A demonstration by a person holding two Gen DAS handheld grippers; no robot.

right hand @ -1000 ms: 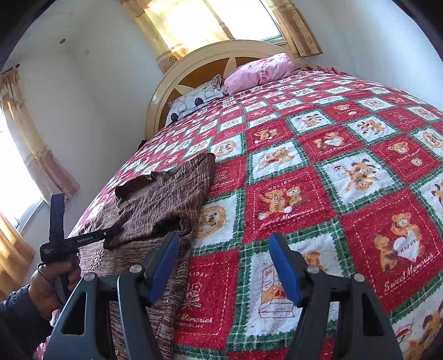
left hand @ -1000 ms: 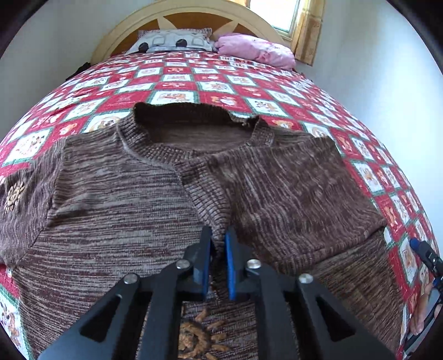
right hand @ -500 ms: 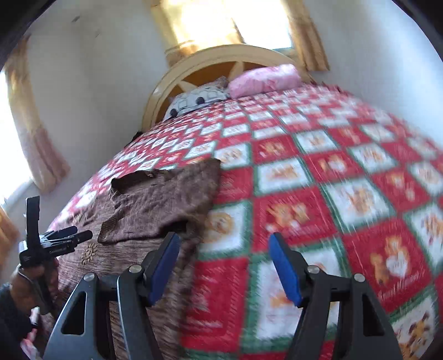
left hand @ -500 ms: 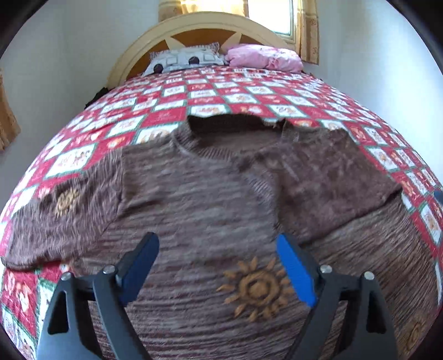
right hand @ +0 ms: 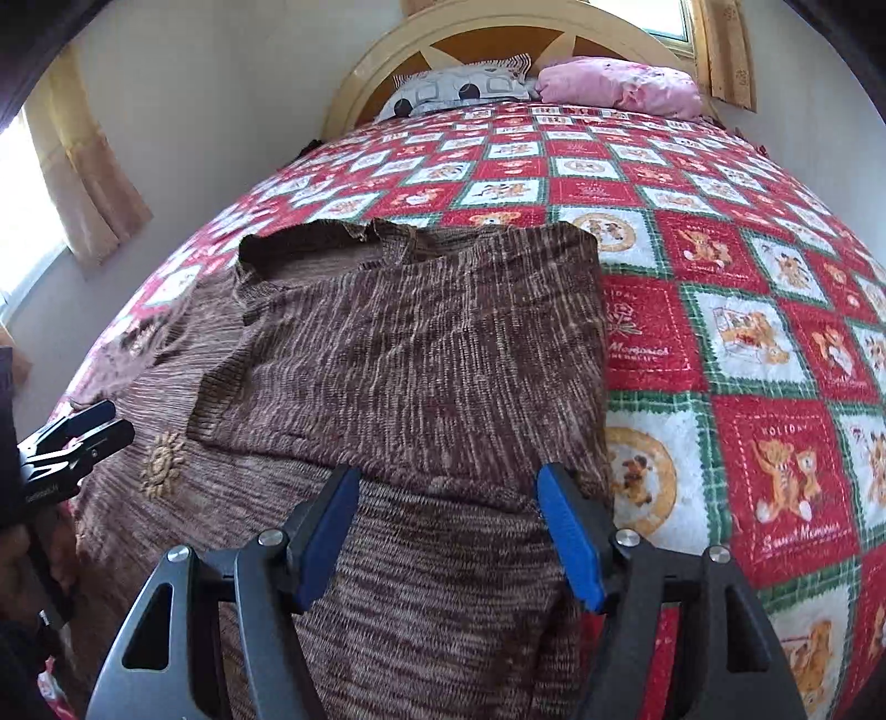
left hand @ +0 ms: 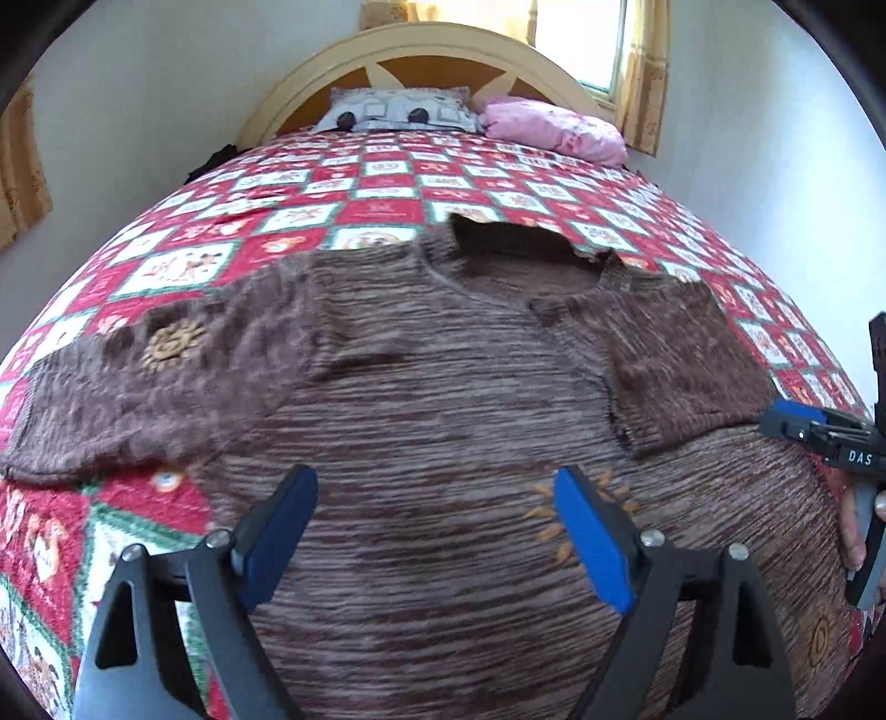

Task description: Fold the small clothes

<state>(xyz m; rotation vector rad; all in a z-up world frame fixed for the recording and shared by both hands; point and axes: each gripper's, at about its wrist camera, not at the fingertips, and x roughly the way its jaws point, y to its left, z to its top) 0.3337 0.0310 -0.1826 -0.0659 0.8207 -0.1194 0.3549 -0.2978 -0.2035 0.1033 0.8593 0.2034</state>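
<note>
A brown knit sweater (left hand: 443,387) lies face up on the quilt, collar toward the headboard. Its right sleeve (left hand: 664,360) is folded in across the chest; the left sleeve (left hand: 138,387) is spread out to the side. My left gripper (left hand: 432,487) hovers open over the lower chest with nothing between its blue pads, beside an orange sun motif (left hand: 603,487). My right gripper (right hand: 447,482) stands open above the sweater (right hand: 415,343) just below the folded sleeve, near the garment's right edge. Each gripper shows at the edge of the other's view: the right gripper (left hand: 819,432) and the left gripper (right hand: 72,432).
The bed wears a red, white and green patchwork quilt (right hand: 720,332). A grey patterned pillow (left hand: 398,108) and a pink pillow (left hand: 554,130) lie against the rounded headboard (left hand: 421,50). Curtained windows are behind and at the left. A hand (left hand: 853,531) holds the right gripper.
The left gripper was shut on the folded sleeve's cuff; it has opened, let go and drawn back leftward. The right gripper swung left from over the bare quilt to over the sweater.
</note>
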